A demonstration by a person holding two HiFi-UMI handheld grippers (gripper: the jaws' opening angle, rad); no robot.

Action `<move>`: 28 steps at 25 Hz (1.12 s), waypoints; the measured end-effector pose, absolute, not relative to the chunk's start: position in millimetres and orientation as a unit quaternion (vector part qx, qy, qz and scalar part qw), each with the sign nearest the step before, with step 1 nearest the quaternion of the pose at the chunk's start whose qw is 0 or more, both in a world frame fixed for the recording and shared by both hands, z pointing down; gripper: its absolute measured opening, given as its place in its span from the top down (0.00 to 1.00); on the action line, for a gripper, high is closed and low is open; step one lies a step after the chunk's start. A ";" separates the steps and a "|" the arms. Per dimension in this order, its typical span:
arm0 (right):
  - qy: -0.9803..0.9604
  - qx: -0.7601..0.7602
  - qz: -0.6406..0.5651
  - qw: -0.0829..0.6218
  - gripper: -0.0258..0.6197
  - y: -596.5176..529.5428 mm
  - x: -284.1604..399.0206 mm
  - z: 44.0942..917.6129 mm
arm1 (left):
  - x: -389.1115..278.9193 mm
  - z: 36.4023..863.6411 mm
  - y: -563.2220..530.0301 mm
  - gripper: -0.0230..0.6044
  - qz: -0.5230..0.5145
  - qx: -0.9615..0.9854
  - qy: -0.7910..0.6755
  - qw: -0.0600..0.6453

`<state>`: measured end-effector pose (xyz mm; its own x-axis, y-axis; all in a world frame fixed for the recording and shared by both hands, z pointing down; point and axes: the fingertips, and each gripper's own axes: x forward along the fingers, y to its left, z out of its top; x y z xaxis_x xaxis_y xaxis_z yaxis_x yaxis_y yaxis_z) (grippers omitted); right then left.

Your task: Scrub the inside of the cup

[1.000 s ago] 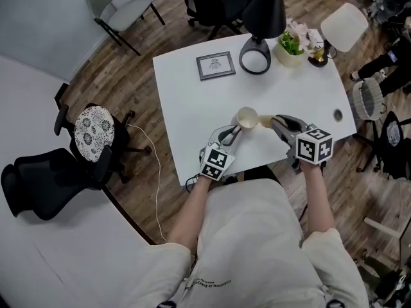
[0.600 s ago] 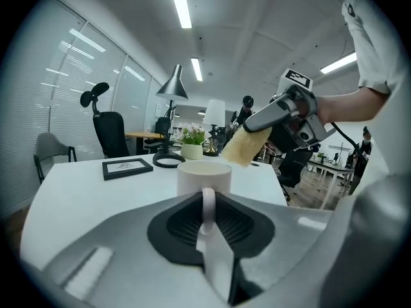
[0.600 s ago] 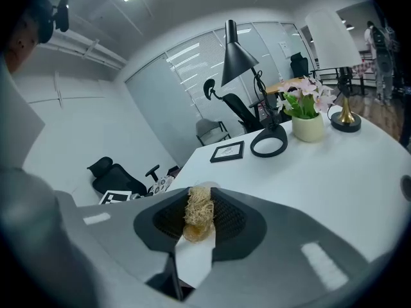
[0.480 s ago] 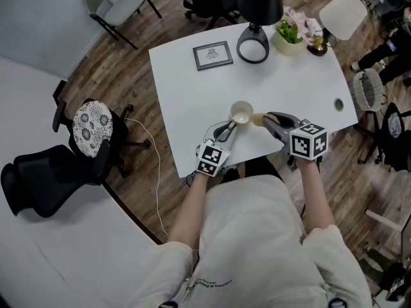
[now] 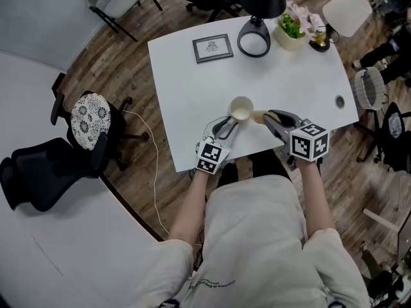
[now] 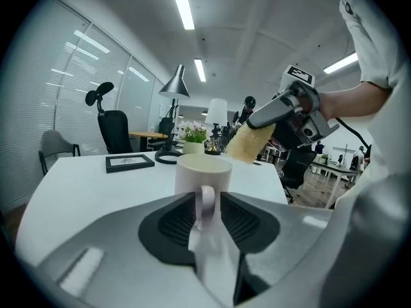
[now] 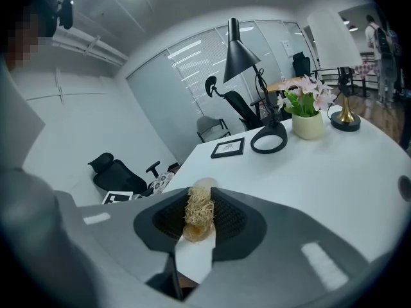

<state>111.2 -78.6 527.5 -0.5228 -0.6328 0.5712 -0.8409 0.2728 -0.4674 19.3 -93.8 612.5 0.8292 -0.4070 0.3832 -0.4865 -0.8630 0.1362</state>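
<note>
Little changes: the left gripper (image 6: 207,212) stays clamped on the handle of the cup (image 5: 241,108) near the table's (image 5: 192,88) front edge. The right gripper (image 7: 198,214) pinches the sponge (image 5: 259,116) beside the rim; scrubbing hasn't begun.

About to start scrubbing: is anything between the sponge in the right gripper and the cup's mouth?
Nothing visible. The sponge hangs just beside the open cup; the left gripper holds only its handle.
</note>
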 end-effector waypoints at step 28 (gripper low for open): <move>-0.875 0.382 0.230 0.187 0.80 -39.9 151.1 533.5 | 30.0 516.4 -38.1 0.96 0.169 0.805 -0.548 0.154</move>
<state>151.1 -39.9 533.5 -0.6385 -0.5823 0.5032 -0.7545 0.6026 -0.2600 30.0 -38.1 516.4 0.3435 -0.8298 0.4397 -0.9334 -0.3533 0.0625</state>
